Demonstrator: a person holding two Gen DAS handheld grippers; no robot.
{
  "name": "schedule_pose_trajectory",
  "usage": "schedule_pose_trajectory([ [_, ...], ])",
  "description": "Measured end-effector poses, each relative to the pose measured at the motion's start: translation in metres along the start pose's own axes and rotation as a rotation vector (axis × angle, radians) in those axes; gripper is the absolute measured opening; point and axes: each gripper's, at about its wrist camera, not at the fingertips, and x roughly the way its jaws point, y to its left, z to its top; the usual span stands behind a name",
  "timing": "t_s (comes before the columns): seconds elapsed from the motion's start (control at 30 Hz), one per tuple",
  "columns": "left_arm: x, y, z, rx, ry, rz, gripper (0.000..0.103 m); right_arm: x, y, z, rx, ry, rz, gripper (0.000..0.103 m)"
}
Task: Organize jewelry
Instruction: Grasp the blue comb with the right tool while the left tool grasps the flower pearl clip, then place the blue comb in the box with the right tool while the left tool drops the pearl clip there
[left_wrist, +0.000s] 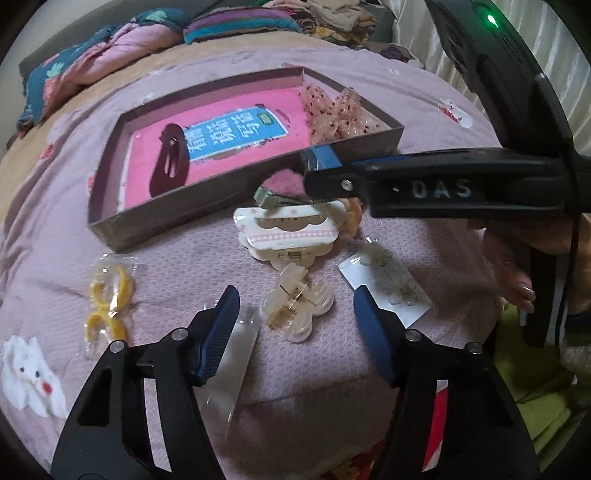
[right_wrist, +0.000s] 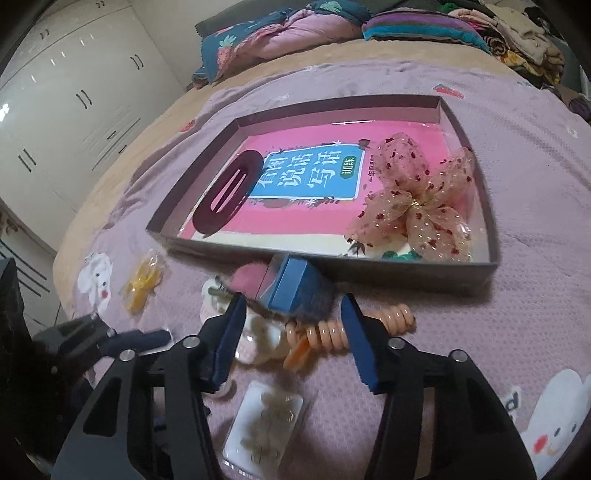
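The left wrist view looks down on a bed with a purple blanket (left_wrist: 295, 387). The left gripper (left_wrist: 295, 291) has its two blue fingers spread wide, and it holds nothing. Just past the gap between them lies a clear claw clip (left_wrist: 295, 308) on the blanket. To its left is a small bag with yellow hoops (left_wrist: 109, 299). To its right is a white card of earrings (left_wrist: 388, 284). Further on is a cream hair clip (left_wrist: 291, 232) with a pink stripe. Behind that sits a flat box (left_wrist: 177, 218) with low walls. In the box lies a pink book (left_wrist: 229, 136), and a dark red snap clip (left_wrist: 170, 162) rests on the book. A dotted mesh bow (left_wrist: 336, 110) lies in the far right corner of the box. The right gripper (left_wrist: 314, 170) comes in from the right side, and its tip is over a pink fluffy clip (left_wrist: 284, 184) by the near wall of the box. In the right wrist view, the right gripper (right_wrist: 293, 302) has its blue fingers spread wide too. Something blue and blurry sits between them, close to the pink fluffy clip (right_wrist: 247, 280), and I cannot tell if it grips anything. An orange spiral hair tie (right_wrist: 325, 336) lies under the fingers. The card of earrings (right_wrist: 266, 421) lies close to the camera.
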Motion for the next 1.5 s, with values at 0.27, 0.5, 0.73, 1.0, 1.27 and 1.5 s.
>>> schedule_pose_trajectory([
  [0.27,0.015,-0.002,0.004,-0.001,0.023,-0.029,0.047,0.008,-0.004,0.001,0.007,-0.003,0.015,0.038],
  [0.5,0.018,0.001,0.011,-0.010,0.033,-0.036,0.039,-0.011,-0.020,-0.003,0.051,-0.045,0.024,0.034],
  [0.73,-0.004,0.006,0.022,-0.033,-0.016,-0.041,0.039,-0.044,-0.033,-0.006,0.063,-0.101,0.014,0.032],
  [1.0,-0.034,0.019,0.033,-0.068,-0.076,-0.018,0.039,-0.080,-0.043,-0.010,0.070,-0.154,-0.012,0.032],
  [1.27,-0.056,0.038,0.050,-0.108,-0.128,0.022,0.039,-0.110,-0.046,-0.008,0.067,-0.203,-0.036,0.032],
  [1.5,-0.071,0.059,0.064,-0.156,-0.165,0.048,0.039,-0.134,-0.038,0.000,0.029,-0.258,-0.052,0.031],
])
